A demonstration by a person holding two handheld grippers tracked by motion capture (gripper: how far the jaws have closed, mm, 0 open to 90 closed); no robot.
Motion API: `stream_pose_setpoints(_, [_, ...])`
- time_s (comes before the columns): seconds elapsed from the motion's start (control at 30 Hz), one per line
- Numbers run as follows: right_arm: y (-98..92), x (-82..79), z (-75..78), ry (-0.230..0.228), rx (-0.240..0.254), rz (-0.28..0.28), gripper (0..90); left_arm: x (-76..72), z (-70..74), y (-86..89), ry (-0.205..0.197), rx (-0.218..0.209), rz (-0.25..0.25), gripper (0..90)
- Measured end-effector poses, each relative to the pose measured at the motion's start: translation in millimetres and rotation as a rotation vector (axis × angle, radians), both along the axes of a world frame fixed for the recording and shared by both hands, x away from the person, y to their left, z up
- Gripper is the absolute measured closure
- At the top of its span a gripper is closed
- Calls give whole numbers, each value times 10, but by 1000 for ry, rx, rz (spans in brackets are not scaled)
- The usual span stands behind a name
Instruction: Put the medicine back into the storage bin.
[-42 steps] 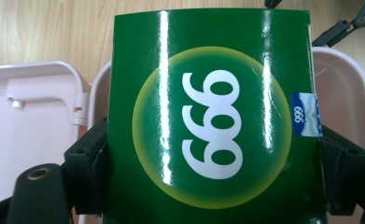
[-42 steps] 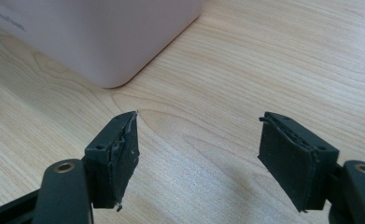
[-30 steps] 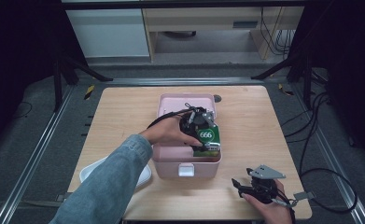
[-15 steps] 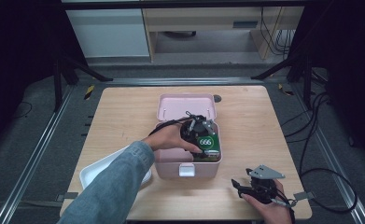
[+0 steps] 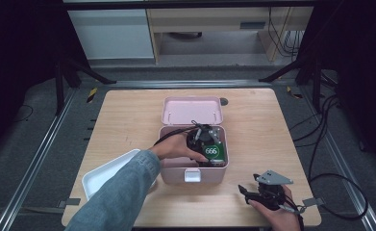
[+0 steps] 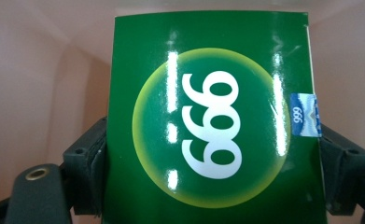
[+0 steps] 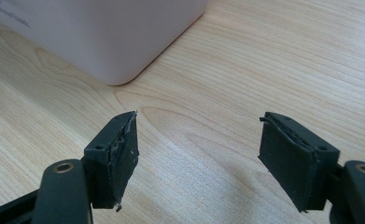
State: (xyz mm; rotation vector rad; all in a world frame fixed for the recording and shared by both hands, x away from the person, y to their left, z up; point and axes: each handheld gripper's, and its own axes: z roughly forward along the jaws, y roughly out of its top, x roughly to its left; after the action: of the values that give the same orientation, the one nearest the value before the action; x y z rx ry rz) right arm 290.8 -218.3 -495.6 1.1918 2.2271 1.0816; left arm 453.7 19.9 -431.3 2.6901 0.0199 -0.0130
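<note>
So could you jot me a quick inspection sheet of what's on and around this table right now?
Surface: wooden table, bare wood round the things.
Job's things: pink box, lid open; green pack marked 666 inside it.
Clutter: white tray at the near left edge.
Grippers: left gripper in the box, shut on the pack; right gripper open, low over the wood beside the box.
Cables: black cables on the floor at right.
Surroundings: dark floor, metal rails, cabinets behind.
</note>
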Motion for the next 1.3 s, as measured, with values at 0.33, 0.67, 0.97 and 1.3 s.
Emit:
stream_pose_setpoints(0.33, [8,1,-10,5,-4,3,278,19,-77,-16,6,17,3,156])
stream_pose_setpoints(0.67, [10,3,-15,5,-7,6,269,60,-111,5,16,-3,31,151])
stream_pose_setpoints(0.97, [27,0,-20,13,-8,12,250,46,-91,22,4,-2,42,139])
stream_pose_setpoints(1.3, [36,0,-23,12,-24,14,211,40,242,243,-30,-118,129,72])
